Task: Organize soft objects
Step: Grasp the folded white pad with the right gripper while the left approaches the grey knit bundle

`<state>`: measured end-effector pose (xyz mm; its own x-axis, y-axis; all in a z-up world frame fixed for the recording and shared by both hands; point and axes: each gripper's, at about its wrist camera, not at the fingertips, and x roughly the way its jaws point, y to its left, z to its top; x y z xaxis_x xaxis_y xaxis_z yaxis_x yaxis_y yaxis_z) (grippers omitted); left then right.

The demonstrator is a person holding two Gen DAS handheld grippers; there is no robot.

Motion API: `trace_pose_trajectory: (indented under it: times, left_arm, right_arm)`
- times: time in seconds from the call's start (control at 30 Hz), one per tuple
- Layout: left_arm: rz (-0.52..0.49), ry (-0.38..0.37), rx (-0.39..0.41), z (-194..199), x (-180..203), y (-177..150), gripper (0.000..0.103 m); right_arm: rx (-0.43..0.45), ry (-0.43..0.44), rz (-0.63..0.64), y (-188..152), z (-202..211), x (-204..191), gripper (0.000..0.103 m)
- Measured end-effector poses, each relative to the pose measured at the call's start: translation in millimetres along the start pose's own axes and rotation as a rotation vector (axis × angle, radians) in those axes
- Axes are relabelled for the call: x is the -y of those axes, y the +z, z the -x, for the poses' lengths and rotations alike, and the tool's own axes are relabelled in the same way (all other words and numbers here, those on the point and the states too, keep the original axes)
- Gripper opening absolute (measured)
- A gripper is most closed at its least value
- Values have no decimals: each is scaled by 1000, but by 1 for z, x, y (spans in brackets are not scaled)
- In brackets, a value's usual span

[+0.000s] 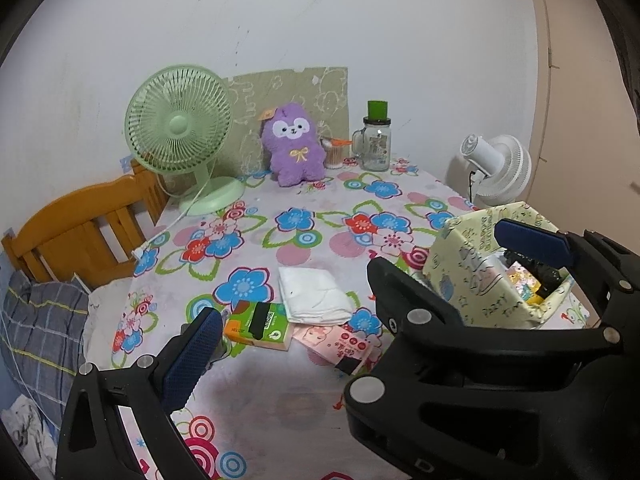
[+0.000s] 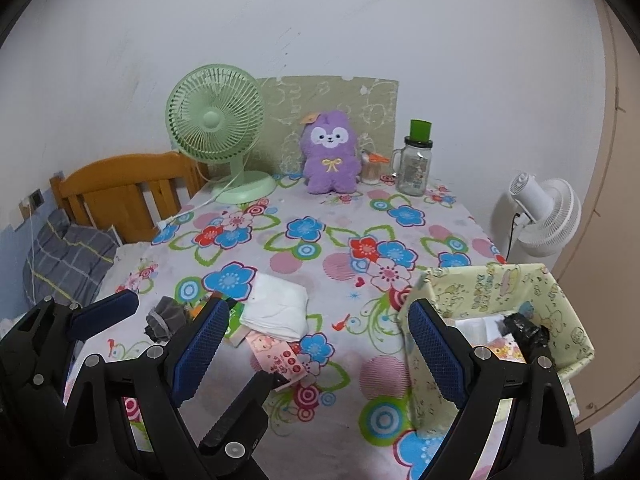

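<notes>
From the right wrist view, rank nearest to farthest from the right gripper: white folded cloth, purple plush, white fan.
1. white folded cloth, just ahead, mid-table
2. white fan, off the table's right edge
3. purple plush, at the back wall

right gripper open.

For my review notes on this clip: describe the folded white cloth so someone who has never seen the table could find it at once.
Start from the table with the flowered cloth, green desk fan at its far end. Come to the near edge, left of the pale yellow fabric box: the folded white cloth lies flat there. It is plain white, unlike the orange-and-green tissue pack and pink printed packet beside it.
</notes>
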<state>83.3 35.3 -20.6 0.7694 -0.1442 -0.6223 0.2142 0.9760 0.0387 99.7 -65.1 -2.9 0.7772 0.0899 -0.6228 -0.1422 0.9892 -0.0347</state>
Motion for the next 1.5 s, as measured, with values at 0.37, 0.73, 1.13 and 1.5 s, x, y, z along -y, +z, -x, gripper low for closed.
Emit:
trace_pose_trajectory:
  times: [0.37, 0.73, 1.13, 1.5]
  left_arm:
    - [35, 21, -56, -30, -25, -7, 103]
    - [48, 54, -104, -58, -46, -12, 103]
    - [75, 82, -152, -85, -69, -17, 102]
    - [96, 108, -185, -111, -86, -23, 102]
  right_arm:
    - [-51, 37, 8, -3, -39, -16, 93]
    - [-69, 65, 47, -4, -71, -33, 89]
    - [-115, 73, 54, -6, -106, -39, 89]
    - [-169, 71, 45, -9, -141, -42, 89]
